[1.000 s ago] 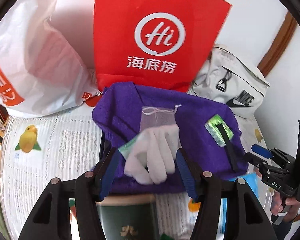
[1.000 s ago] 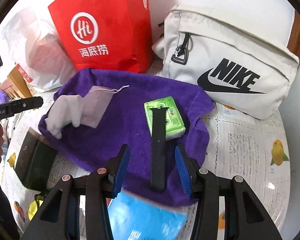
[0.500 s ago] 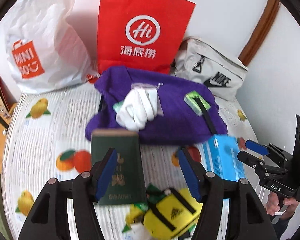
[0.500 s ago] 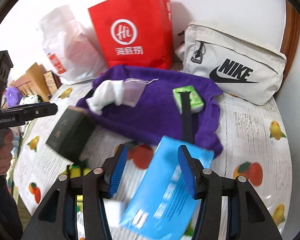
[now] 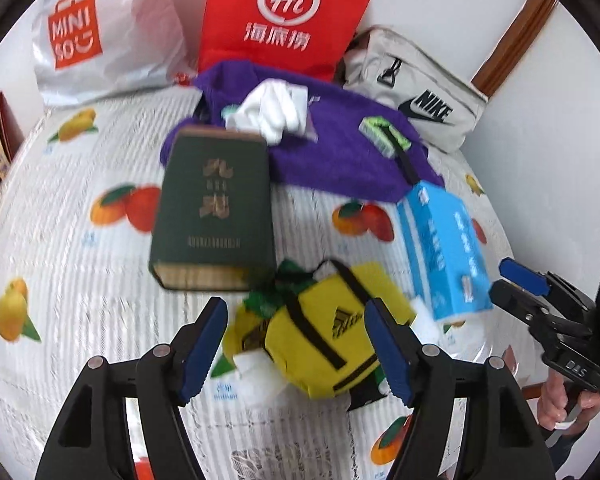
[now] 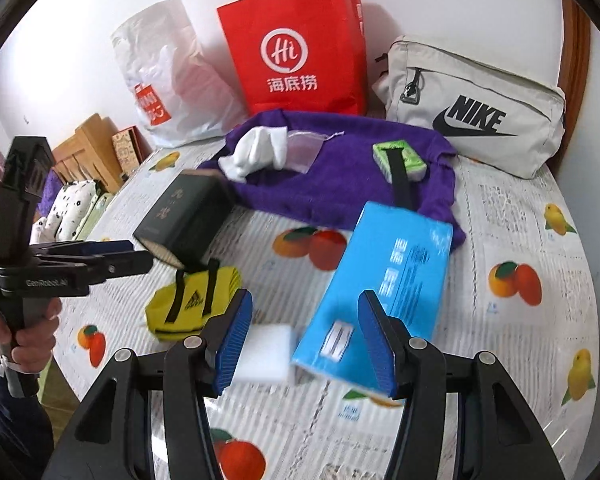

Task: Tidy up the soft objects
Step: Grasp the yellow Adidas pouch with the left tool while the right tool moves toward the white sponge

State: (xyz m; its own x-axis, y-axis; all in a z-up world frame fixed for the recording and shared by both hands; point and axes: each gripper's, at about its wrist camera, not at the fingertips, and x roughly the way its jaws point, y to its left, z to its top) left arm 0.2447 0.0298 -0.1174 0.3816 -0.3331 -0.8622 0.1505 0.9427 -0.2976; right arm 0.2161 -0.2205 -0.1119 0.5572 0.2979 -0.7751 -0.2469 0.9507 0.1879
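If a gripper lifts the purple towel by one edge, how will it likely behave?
The purple towel looks plush and rumpled, so it would probably drape limply. The white glove and green packet lie on it and would likely slide off.

**Table and its load**

I see a table (image 6: 512, 216) under a white fruit-print cloth. Directly on it: crumpled purple fleece towel (image 6: 352, 168), dark green hardcover book (image 5: 214, 208), blue rectangular packet (image 6: 384, 284), yellow folded pouch (image 5: 324, 336), white foam block (image 6: 264, 352). Along the back: red paper bag (image 6: 296, 52), white plastic bag (image 5: 96, 36), grey Nike pouch (image 6: 476, 112).

Black left gripper (image 5: 296, 344), blue-padded fingers (image 5: 204, 344), silver screws.
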